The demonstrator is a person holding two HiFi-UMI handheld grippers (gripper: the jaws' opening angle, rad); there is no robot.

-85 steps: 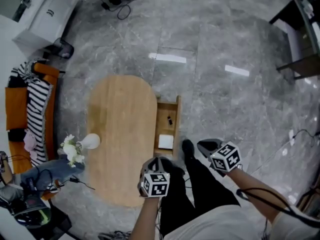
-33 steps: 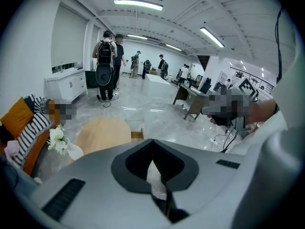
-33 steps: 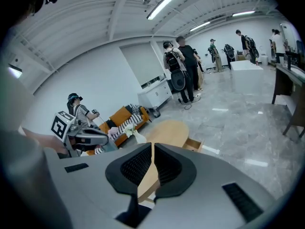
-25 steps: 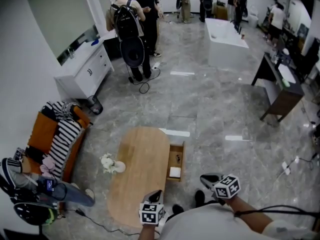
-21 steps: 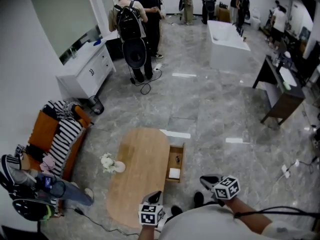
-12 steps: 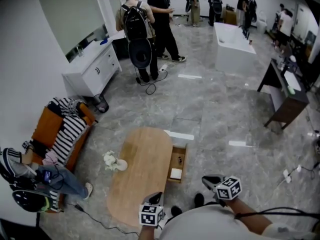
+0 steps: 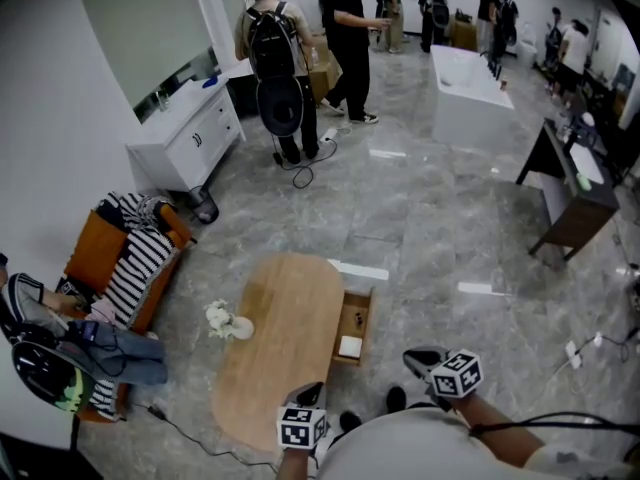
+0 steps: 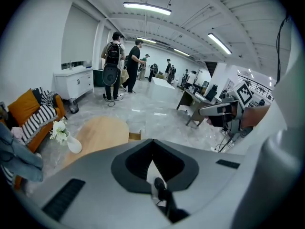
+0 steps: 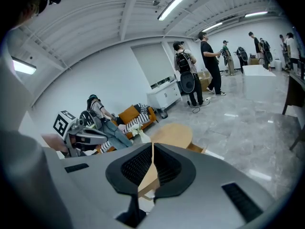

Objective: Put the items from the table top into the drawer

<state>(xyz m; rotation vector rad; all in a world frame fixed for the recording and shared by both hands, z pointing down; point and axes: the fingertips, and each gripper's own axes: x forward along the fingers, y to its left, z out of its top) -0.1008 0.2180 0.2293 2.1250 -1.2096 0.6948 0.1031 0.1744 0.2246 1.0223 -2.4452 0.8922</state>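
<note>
left gripper: clenched tight, jaws meeting with nothing between them. It hangs over the near end of the table, close to the person's body.
right gripper: same deal, jaws pressed together and holding nothing. It's off the table's right side, above the floor.
where the stuff is: a flat white item and a small dark item both lie in the drawer. I can't tell what either one is, they're too small.
stuff vs grippers: the white one lies ahead of the grippers and roughly between them, not touching either. The dark one is further in, away from the person.
drawer: pulled out from the table's right long side, wooden, with the white item at its near end.
table top: light wood, oval. The only thing on it is a white vase with pale flowers, near the left edge and well apart from both grippers.
floor: grey marble-look tiles, shiny, with a black cable trailing near the table's left end.
left of the room: an orange sofa with a striped cloth on it, and a seated person next to it.
back of the room: a white cabinet against the wall and a few standing people, one with a backpack.
right of the room: a dark desk.
</note>
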